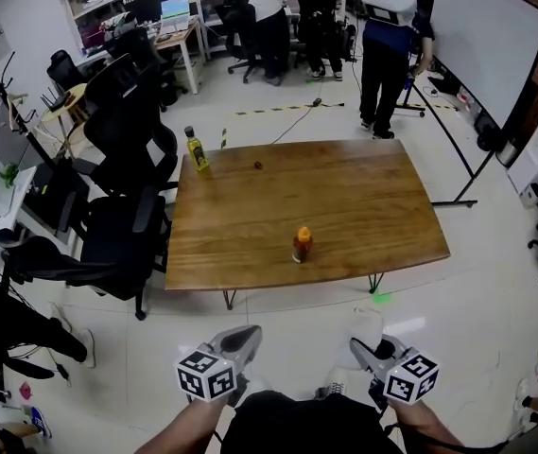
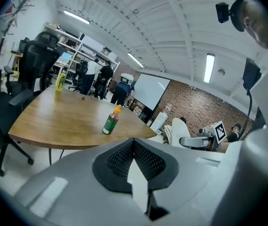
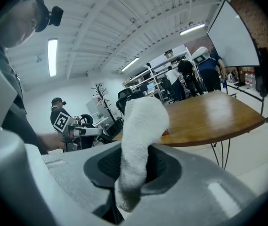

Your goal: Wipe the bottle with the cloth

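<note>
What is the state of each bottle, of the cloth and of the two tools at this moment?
small red-brown sauce bottle with orange cap: upright on the wooden table, capped, untouched.
yellow bottle with dark cap: upright at the table's far left corner, capped.
left tool: shut, empty.
right tool: shut on the white fluffy cloth.
white fluffy cloth: bunched, gripped, not yet at either bottle.

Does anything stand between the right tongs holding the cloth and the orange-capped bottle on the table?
Nothing visible does. The right tongs, shut on the cloth, are short of the table; only bare wood lies before the bottle. The yellow bottle stands far back.
</note>
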A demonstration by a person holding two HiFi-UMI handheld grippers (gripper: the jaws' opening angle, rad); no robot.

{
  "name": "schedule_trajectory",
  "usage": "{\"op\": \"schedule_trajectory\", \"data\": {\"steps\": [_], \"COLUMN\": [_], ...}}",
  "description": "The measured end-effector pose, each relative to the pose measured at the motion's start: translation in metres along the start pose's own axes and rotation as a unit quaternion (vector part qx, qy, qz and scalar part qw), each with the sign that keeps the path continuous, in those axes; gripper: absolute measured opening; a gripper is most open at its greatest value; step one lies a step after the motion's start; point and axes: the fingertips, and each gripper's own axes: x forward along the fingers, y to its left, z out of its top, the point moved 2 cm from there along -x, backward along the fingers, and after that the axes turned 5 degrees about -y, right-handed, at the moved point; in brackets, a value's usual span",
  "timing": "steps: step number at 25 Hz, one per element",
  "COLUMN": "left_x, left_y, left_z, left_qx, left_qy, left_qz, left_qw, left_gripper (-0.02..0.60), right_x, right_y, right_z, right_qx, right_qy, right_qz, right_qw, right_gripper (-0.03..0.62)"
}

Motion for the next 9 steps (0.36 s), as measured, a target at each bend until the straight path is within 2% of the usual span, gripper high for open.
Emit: {"op": "schedule_trajectory", "data": {"steps": [9], "left_x": [0.0044], "left_y": [-0.0108], "left_z": [-0.0032], "left_qx": [0.003], "left_qy": [-0.001], "left_qz": [-0.003], "left_qw": [1.0], "left_gripper": [0.017], "right_x": [-0.0009], "right_y": [-0.0032], "right_z": [0.0022], "right_qx": [-0.014], "right_qy": [0.01], "right_qz": [0.008], "right_qw": [1.0], "right_gripper": [0.071]}}
